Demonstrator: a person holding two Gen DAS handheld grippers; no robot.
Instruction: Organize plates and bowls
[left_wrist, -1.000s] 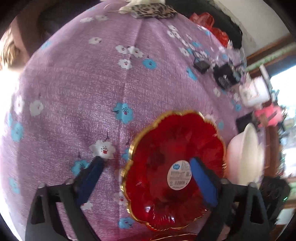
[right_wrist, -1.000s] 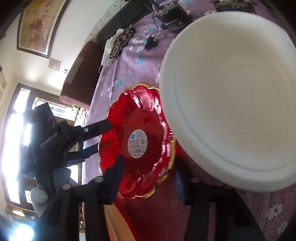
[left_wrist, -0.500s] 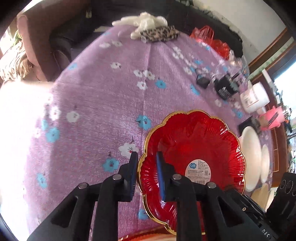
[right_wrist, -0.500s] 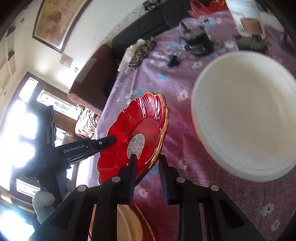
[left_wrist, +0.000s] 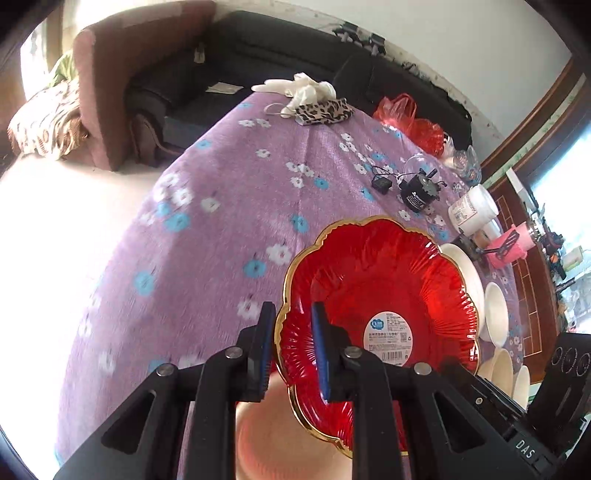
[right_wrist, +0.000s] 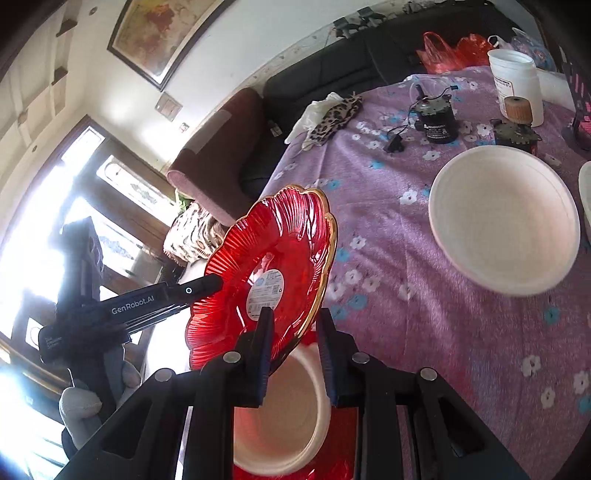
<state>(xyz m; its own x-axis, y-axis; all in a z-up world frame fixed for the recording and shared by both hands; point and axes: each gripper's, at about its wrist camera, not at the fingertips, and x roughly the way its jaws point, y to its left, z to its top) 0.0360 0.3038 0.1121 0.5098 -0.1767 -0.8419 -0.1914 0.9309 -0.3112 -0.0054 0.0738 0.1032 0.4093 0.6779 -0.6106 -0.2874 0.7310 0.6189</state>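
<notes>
Red plate (right_wrist: 266, 273) held tilted on edge, face toward left; left gripper (left_wrist: 293, 343) and right gripper (right_wrist: 293, 343) each clamp its rim.

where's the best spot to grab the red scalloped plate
By its gold-edged rim, from opposite sides. The red plate is wide, shallow and tilted in the air, so only the thin rim fits between fingers; the left gripper and right gripper each pinch it there.

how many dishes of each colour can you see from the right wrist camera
red: 2, the held red plate and the lower red plate
white: 3, the large white plate, the white dish at the right edge and the white dish on the lower red plate
total: 5
</notes>
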